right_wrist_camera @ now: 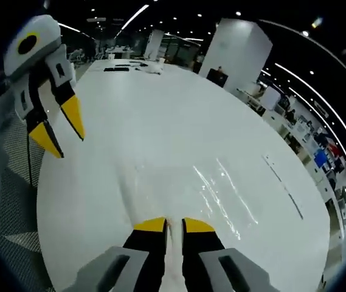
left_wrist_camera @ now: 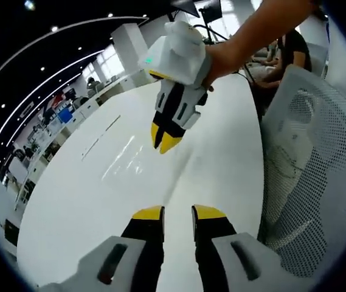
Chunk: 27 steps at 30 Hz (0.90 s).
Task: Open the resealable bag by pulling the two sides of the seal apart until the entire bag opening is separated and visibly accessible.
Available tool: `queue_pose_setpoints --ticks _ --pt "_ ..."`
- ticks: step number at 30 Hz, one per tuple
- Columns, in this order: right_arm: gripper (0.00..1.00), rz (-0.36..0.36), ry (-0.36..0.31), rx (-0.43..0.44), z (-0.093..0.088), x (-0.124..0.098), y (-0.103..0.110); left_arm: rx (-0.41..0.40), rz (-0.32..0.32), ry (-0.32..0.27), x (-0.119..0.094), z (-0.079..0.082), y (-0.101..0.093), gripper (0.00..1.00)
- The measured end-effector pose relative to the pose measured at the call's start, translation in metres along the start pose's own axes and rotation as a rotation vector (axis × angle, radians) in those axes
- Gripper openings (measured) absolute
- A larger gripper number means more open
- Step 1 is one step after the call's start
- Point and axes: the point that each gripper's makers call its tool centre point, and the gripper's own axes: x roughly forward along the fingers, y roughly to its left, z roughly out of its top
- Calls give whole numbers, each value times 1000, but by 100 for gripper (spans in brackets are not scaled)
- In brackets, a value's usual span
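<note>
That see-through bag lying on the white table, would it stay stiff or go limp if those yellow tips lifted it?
Probably limp: the clear bag lies flat on the white table, with wrinkled glints suggesting thin film. It looks light, so it might slide if pushed. The right hand-held gripper seems to pinch a thin edge between nearly closed jaws. The left hand-held gripper is open.
</note>
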Motion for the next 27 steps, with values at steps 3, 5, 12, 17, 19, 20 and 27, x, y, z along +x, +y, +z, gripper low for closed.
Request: queue_pose_setpoints --ticks 3,5,12,17,19,20,27 --pt "15 24 5 48 -4 1 4 -11 4 0 -1 1 2 17" --pt "19 28 -3 58 -4 0 5 -14 11 -3 -2 2 3 18" --pt "47 32 -77 149 1 -10 9 -52 20 -1 -5 -3 7 23" --pt "56 23 -110 192 3 -22 10 -75 24 9 -6 -8 9 30" --pt "62 14 -127 216 3 -27 10 -85 30 15 -6 -10 11 35" --pt "65 9 -137 229 4 -30 10 -88 35 18 -6 -10 12 39" --pt "85 -30 -245 359 11 -55 8 -172 53 6 -9 -13 19 61"
